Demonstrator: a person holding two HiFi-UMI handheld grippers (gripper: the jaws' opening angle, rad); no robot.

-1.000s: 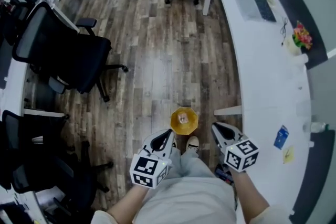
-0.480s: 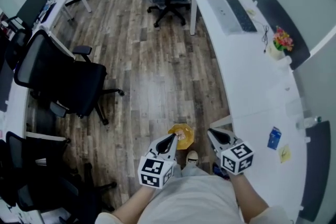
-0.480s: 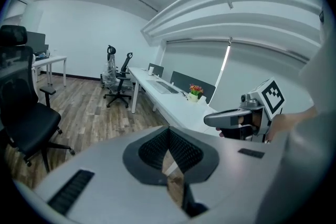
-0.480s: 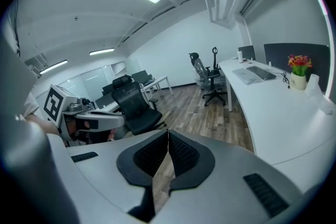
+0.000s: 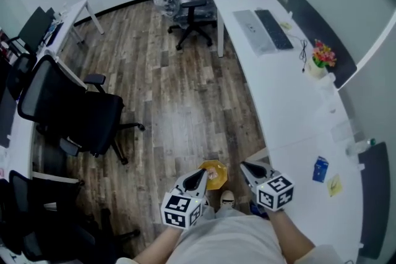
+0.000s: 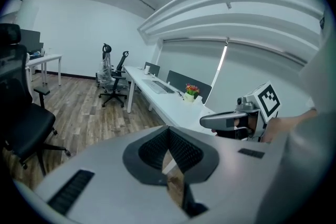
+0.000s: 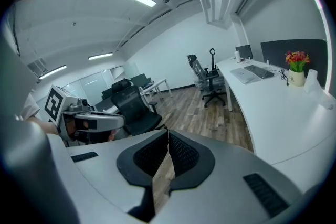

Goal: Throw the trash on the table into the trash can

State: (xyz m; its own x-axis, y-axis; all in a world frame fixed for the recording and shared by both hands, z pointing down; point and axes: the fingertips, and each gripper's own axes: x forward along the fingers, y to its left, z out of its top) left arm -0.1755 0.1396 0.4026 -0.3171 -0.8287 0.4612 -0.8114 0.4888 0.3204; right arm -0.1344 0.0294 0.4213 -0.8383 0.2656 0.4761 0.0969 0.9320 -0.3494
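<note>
Your left gripper (image 5: 202,172): clenched, empty, tip over the trash can's left rim | your right gripper (image 5: 242,166): clenched, empty, just right of the can | yellow trash can (image 5: 223,175): on the floor by the table's (image 5: 291,108) near end | blue item (image 5: 320,169), yellow slip (image 5: 334,185): near the table's right edge | flowers (image 5: 323,54), keyboard (image 5: 272,29): farther along.
</note>
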